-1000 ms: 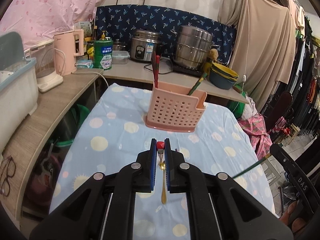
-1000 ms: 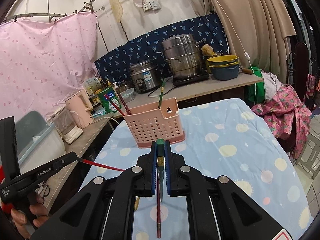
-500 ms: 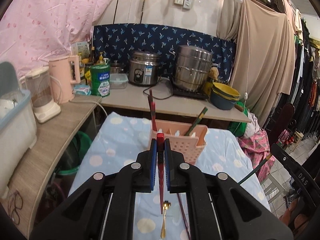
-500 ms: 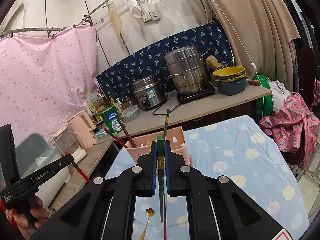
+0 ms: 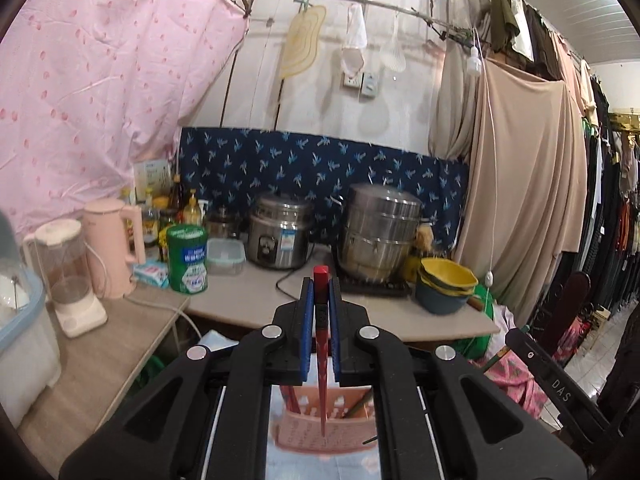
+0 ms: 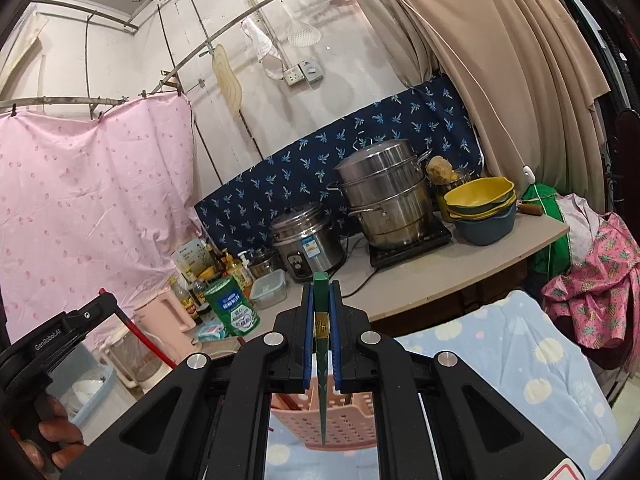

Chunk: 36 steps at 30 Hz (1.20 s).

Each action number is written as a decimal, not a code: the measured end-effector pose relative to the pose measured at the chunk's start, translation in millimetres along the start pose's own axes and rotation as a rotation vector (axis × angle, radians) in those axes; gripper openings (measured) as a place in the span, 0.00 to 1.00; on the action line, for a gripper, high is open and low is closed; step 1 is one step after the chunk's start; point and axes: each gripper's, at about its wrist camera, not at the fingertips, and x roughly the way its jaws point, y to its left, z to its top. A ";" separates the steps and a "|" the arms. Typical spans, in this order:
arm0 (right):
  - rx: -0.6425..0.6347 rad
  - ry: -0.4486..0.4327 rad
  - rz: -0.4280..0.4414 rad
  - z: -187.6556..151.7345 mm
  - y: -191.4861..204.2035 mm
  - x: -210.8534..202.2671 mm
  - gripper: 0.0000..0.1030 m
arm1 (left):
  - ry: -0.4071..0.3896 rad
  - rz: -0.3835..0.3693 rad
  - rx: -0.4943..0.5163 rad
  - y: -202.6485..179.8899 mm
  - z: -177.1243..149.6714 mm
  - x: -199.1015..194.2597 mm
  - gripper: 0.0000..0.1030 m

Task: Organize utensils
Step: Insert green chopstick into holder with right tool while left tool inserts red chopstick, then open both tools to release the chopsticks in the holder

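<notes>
My left gripper (image 5: 321, 284) is shut on a red chopstick (image 5: 321, 344) that hangs point down over the pink perforated utensil holder (image 5: 316, 428). Other sticks stand in that holder. In the right wrist view my right gripper (image 6: 321, 290) is shut on a green chopstick (image 6: 322, 364), its tip hanging over the pink utensil holder (image 6: 332, 420) on the blue spotted tablecloth (image 6: 516, 364). The left gripper's body (image 6: 60, 336) shows at the left with the red chopstick (image 6: 148, 340) slanting down from it, held by a person's hand (image 6: 48, 436).
A counter (image 5: 256, 304) behind the table carries a rice cooker (image 5: 280, 236), a steel steamer pot (image 5: 380, 232), stacked yellow and blue bowls (image 5: 444, 284), a green tin (image 5: 187, 258), a pink kettle (image 5: 114, 248) and a blender (image 5: 68, 276). Clothes hang at the right (image 5: 600, 208).
Both grippers have risen with their chopsticks off the table and tilted up toward level. The holder has slid from the middle of each view to below the jaws; the spoon has dropped out of sight.
</notes>
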 end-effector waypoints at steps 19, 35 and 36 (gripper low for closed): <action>0.025 0.131 -0.059 -40.3 -22.7 91.6 0.07 | 0.161 0.030 0.006 14.5 -55.1 85.5 0.07; 0.014 0.142 -0.095 -60.1 -29.6 74.7 0.39 | 0.188 0.034 -0.009 18.0 -68.7 73.6 0.35; 0.013 0.142 -0.094 -60.9 -29.2 72.6 0.39 | 0.190 0.036 -0.003 17.0 -69.8 71.3 0.35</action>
